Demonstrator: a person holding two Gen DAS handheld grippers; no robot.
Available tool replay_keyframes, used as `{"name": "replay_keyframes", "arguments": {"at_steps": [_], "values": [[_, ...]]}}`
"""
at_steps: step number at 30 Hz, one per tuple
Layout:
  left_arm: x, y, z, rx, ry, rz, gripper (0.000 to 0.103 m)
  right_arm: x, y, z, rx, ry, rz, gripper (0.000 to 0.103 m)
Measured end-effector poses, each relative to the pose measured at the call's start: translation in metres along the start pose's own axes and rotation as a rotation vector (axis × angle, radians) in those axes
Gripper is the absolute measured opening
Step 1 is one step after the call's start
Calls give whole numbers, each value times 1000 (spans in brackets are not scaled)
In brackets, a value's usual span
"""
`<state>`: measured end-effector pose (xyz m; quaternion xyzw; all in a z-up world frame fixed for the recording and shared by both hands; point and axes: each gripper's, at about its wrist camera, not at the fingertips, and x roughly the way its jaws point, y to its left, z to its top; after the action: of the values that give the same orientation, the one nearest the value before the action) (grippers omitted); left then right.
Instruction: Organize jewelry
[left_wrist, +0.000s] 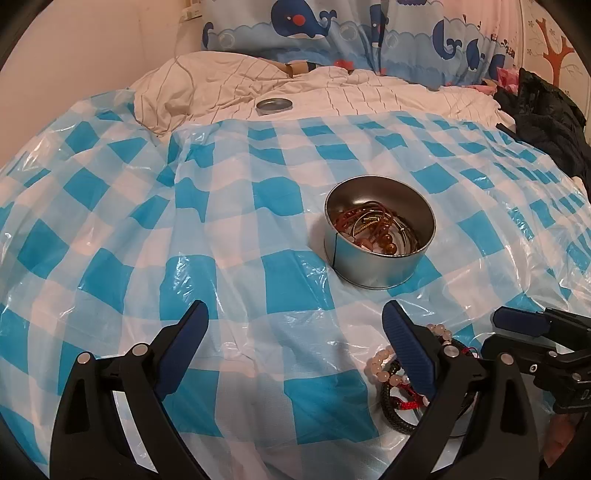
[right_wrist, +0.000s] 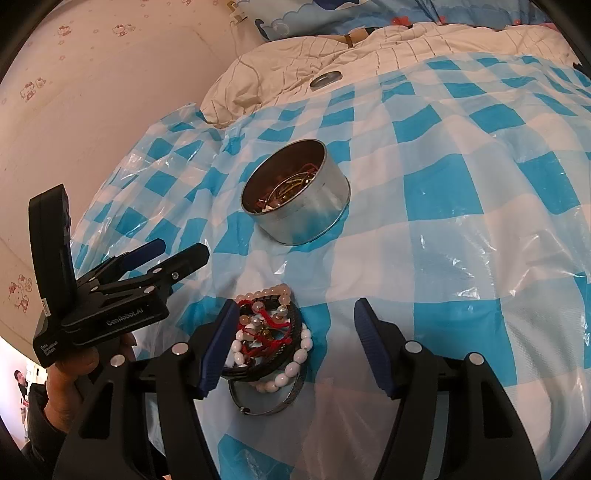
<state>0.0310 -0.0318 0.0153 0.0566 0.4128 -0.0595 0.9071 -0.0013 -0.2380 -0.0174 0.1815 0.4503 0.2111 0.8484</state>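
A round silver tin (left_wrist: 380, 236) stands on the blue-and-white checked plastic sheet (left_wrist: 229, 229) and holds several bracelets and rings. It also shows in the right wrist view (right_wrist: 295, 194). A pile of bracelets (right_wrist: 271, 336), pale beads, red cord, black braid and a silver bangle, lies in front of it, also in the left wrist view (left_wrist: 397, 380). My left gripper (left_wrist: 295, 350) is open and empty, its right finger just above the pile. My right gripper (right_wrist: 291, 347) is open and empty, its left finger beside the pile. The left gripper appears in the right view (right_wrist: 162, 254).
The tin's lid (left_wrist: 274, 106) lies far back on the striped cream quilt (left_wrist: 351, 96). Whale-print pillows (left_wrist: 332, 33) are behind it. Dark clothing (left_wrist: 543, 118) sits at the far right. A pink wall (right_wrist: 92, 92) runs along the left.
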Motion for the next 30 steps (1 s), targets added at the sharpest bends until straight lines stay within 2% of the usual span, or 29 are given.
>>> {"name": "replay_keyframes", "arguments": {"at_steps": [30], "values": [[1,-3,-1,11,1,8,92,2,4,-3,-9,0,-4,67]]}}
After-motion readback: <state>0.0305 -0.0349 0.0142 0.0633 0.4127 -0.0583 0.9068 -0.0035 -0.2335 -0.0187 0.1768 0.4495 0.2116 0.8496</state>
